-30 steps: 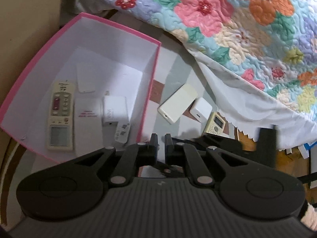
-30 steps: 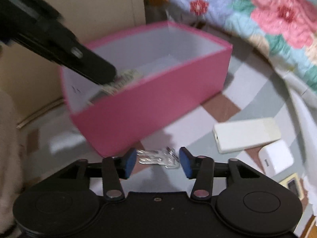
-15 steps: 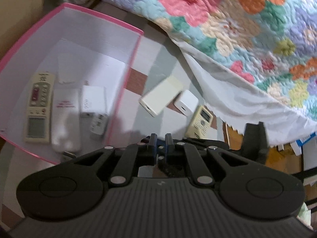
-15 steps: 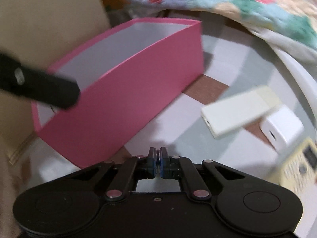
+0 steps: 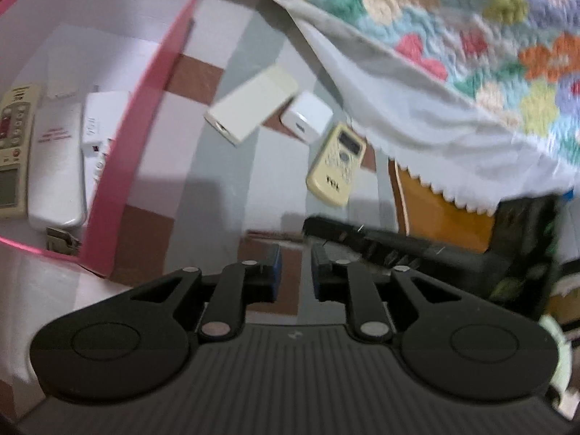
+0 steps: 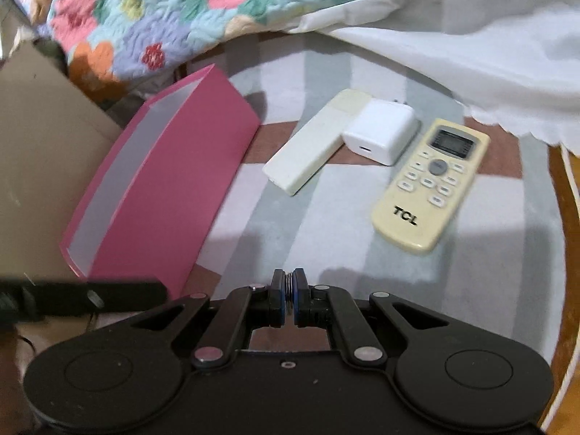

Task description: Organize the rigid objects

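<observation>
A pink box [image 5: 145,137] stands at the left; in it lie a beige remote [image 5: 12,152], a white remote [image 5: 54,166] and a white adapter [image 5: 98,119]. On the checked cloth beside it lie a cream slab [image 6: 311,148], a white charger cube [image 6: 380,130] and a yellow TCL remote [image 6: 431,185]. My left gripper [image 5: 295,264] hovers right of the box; its jaws are opening with nothing between them. My right gripper [image 6: 289,286] is shut on a bunch of keys, of which only a thin metal edge shows between the pads. It is in front of the box [image 6: 174,188] and the remote.
A floral quilt [image 6: 163,11] with a white scalloped sheet [image 6: 471,54] overhangs the far side, close above the loose items. An orange wooden edge [image 5: 435,210] shows at the right. A beige wall [image 6: 43,137] lies behind the box.
My right gripper has shut on the keys and swung right, rolling as it went. My left gripper has moved right, away from the box, and its jaws have parted a little.
</observation>
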{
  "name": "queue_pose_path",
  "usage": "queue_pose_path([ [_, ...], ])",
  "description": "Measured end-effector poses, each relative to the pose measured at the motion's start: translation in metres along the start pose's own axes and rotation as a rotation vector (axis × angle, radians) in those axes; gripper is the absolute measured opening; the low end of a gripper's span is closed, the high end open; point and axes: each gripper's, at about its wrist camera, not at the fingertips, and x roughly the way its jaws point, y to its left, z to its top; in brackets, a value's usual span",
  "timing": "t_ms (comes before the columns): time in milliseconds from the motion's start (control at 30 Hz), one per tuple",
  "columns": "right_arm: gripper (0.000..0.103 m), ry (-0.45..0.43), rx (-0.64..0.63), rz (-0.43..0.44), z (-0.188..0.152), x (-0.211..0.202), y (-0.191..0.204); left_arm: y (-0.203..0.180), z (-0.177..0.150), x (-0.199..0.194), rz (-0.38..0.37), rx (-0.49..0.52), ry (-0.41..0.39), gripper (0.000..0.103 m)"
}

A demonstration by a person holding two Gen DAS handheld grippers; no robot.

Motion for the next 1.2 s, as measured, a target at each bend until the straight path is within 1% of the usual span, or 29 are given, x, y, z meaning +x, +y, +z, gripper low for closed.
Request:
queue_pose_path([
  [67, 0.006, -0.01, 0.034, 0.028, 0.002, -0.009, -0.003, -0.004, -0.004, 0.005, 0.013, 0.03, 0.007, 0.02],
  [133, 0.006, -0.011, 0.045, 0.041, 0.004, -0.017, -0.002, -0.006, -0.005, 0.008, 0.005, 0.041, 0.011, 0.021],
  [233, 0.006, -0.027, 0.046, 0.05, 0.009, -0.028, 0.004, -0.008, -0.007, 0.008, -0.007, 0.071, -0.005, 0.028],
  [300, 0.006, -0.033, 0.043, 0.063, 0.012, -0.034, 0.009, -0.013, -0.009, 0.005, -0.018, 0.1, -0.022, 0.035],
  [400, 0.006, -0.034, 0.023, 0.075, 0.016, -0.042, 0.017, -0.023, -0.012, -0.003, -0.023, 0.161, -0.066, 0.041],
  [500, 0.006, -0.038, 0.0, 0.107, 0.021, -0.051, 0.029, -0.029, -0.011, -0.012, -0.04, 0.193, -0.112, 0.042],
  [600, 0.006, -0.046, -0.057, 0.118, 0.028, -0.06, 0.046, -0.033, -0.012, -0.023, -0.062, 0.212, -0.152, 0.047],
  [733, 0.006, -0.064, -0.121, 0.15, 0.037, -0.073, 0.069, -0.035, -0.011, -0.038, -0.055, 0.223, -0.214, 0.049],
  [867, 0.006, -0.071, -0.173, 0.174, 0.043, -0.082, 0.09, -0.032, -0.007, -0.051, -0.014, 0.217, -0.275, 0.05],
  [1067, 0.006, -0.053, -0.239, 0.23, 0.056, -0.085, 0.12, -0.026, -0.003, -0.077, 0.062, 0.214, -0.376, 0.05],
  [1200, 0.006, -0.056, -0.298, 0.248, 0.068, -0.081, 0.142, -0.01, 0.0, -0.095, 0.088, 0.171, -0.433, 0.044],
])
